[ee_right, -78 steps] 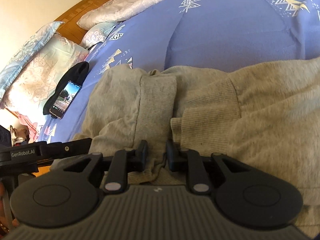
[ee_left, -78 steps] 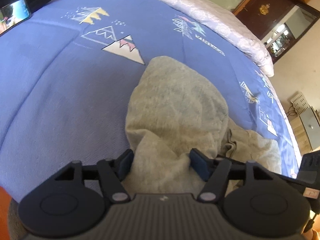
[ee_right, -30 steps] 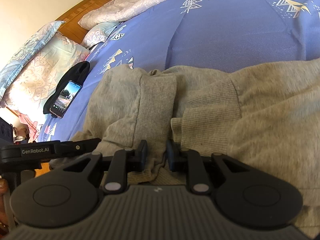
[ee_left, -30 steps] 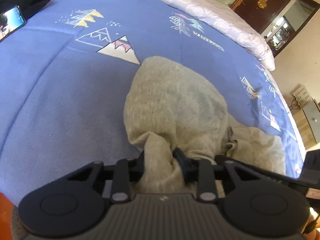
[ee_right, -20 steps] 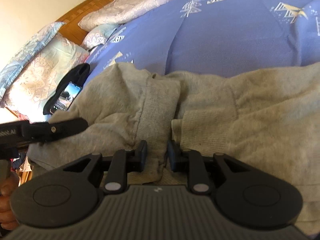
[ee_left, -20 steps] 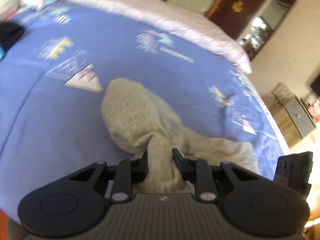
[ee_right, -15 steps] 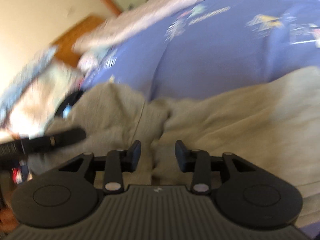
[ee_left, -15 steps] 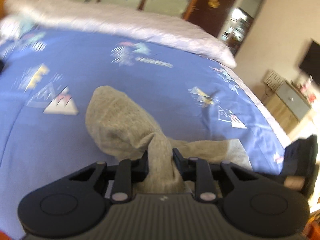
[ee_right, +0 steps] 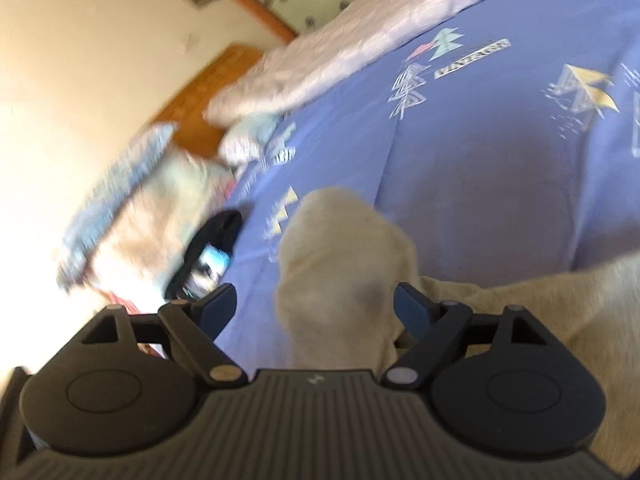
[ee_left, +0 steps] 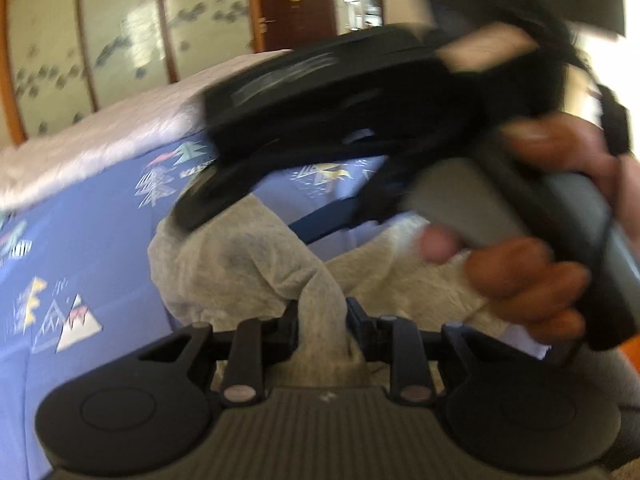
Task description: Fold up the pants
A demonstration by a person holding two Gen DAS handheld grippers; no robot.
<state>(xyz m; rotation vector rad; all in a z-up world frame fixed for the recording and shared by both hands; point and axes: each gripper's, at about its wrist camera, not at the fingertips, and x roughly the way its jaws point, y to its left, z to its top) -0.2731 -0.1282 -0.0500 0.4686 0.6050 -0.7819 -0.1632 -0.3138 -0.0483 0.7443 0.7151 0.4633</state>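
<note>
Grey sweatpants (ee_left: 240, 268) lie bunched on a blue printed bedspread (ee_left: 80, 232). My left gripper (ee_left: 322, 320) is shut on a gathered fold of the pants, which rises between its pads. In the left wrist view the other tool (ee_left: 340, 92), held by a hand (ee_left: 532, 268), crosses above the pants, blurred. In the right wrist view my right gripper (ee_right: 316, 300) has its jaws opening wide; a hump of the pants (ee_right: 344, 248) lies between them without touching the pads (ee_right: 408, 300).
A white quilt (ee_right: 360, 36) runs along the bed's far side. Pillows (ee_right: 136, 216) lie by the wooden headboard (ee_right: 204, 96). A phone on a black cloth (ee_right: 208, 256) rests near the pillows. A dark door (ee_left: 296, 4) and glass panels stand behind the bed.
My right gripper let go of the waistband, opened wide and lifted. My left gripper, still shut on the pants fold, swung across and rolled, bringing the other tool and hand into view.
</note>
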